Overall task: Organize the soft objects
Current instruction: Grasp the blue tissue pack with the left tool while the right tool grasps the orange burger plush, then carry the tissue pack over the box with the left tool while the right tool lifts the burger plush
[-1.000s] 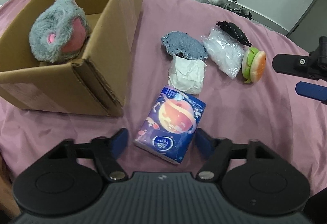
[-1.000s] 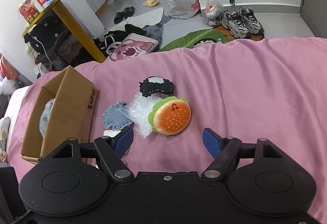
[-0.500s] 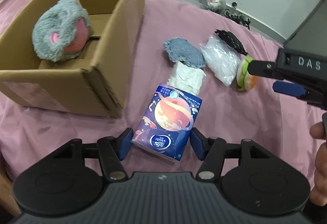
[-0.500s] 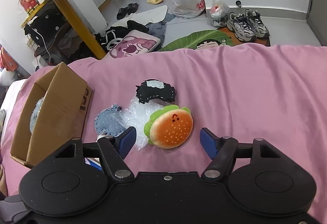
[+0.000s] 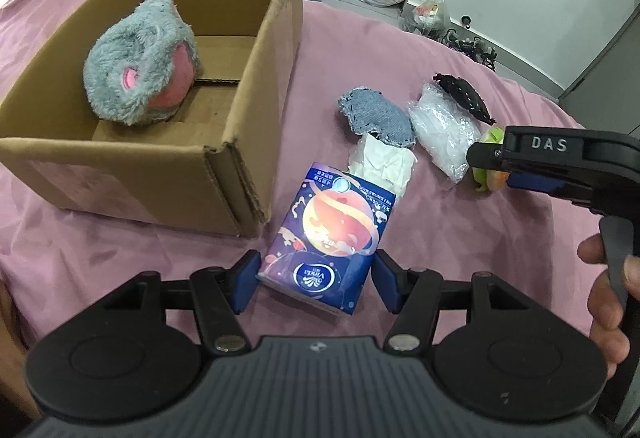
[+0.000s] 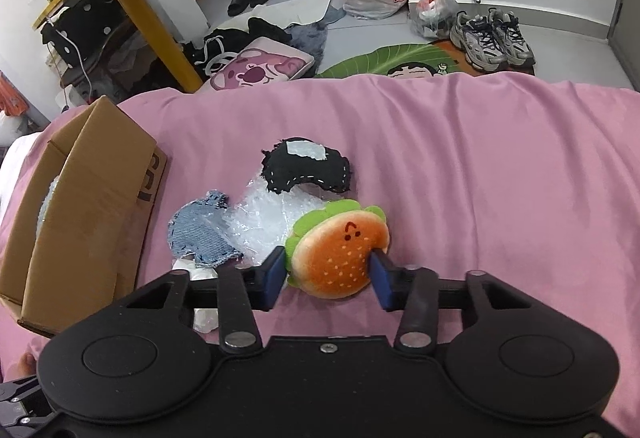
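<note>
Since a second ago: both grippers have closed in on their targets.
Open room: bare pink bedcover (image 6: pixel 480 158) right of the clutter; cardboard box (image 5: pixel 256 86) at left.
Left gripper (image 5: pixel 316 284): fingers touch the tissue pack (image 5: pixel 332 234), which lies between them.
Right gripper (image 6: pixel 328 276): clamped on the burger plush (image 6: pixel 340 254).

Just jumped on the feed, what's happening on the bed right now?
A person is tidying soft items on the pink bedspread, one hand-held gripper in each hand. The left hand-held gripper has its fingers on either side of the tissue pack, which lies beside the cardboard box. The right hand-held gripper is pressed into the burger plush. A grey plush is already in the box; the denim piece, bubble wrap and black piece are still out.
</note>
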Tool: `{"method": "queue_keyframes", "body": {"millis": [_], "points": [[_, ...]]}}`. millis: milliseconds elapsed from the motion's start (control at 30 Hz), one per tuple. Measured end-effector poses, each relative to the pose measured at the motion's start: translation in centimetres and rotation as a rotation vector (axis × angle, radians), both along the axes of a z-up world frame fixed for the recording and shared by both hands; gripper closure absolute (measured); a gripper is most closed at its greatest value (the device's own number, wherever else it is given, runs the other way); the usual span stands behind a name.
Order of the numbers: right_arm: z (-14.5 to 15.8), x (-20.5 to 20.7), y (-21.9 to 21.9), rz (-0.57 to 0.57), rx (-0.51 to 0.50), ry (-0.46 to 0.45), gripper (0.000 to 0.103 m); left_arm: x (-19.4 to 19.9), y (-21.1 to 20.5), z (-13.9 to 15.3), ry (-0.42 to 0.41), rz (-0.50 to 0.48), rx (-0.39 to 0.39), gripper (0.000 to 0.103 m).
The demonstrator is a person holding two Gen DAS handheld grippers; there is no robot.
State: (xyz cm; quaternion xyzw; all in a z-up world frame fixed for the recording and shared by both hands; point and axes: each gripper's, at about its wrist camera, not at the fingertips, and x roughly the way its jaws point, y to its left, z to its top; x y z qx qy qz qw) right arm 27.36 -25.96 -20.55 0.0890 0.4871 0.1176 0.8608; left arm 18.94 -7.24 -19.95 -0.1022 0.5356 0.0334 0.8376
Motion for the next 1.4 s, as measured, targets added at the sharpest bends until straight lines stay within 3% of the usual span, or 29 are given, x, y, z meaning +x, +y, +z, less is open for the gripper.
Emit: {"method": "queue_keyframes", "body": {"millis": [133,433,667,967,1400], "points": [[1.3,-1.6,0.1,-0.002,-0.032,-0.023,0.076,-0.3,0.1,0.4,-0.008,-0.001,0.002,0.044],[4.3,-4.1,-0.9,-0.052,-0.047,-0.120,0.076,-1.5,0.3,2.2,-0.046,-0.010,-0.002,0.043],[8.1,-5.8,-1.7,-0.091,-0.035,-0.222,0.076,-2.3,-0.3,5.1,-0.110,-0.032,-0.018,0.044],[11.2,-7.9,-1.6,-0.094,-0.008,-0.289,0.076,-2.9,-1.1,9.2,-0.202,-0.071,-0.026,0.044],[14.3,-9.9,-0.5,-0.097,0.004,-0.372,0.076,-3.3,0.9,13.3,-0.291,-0.065,-0.039,0.044]]}}
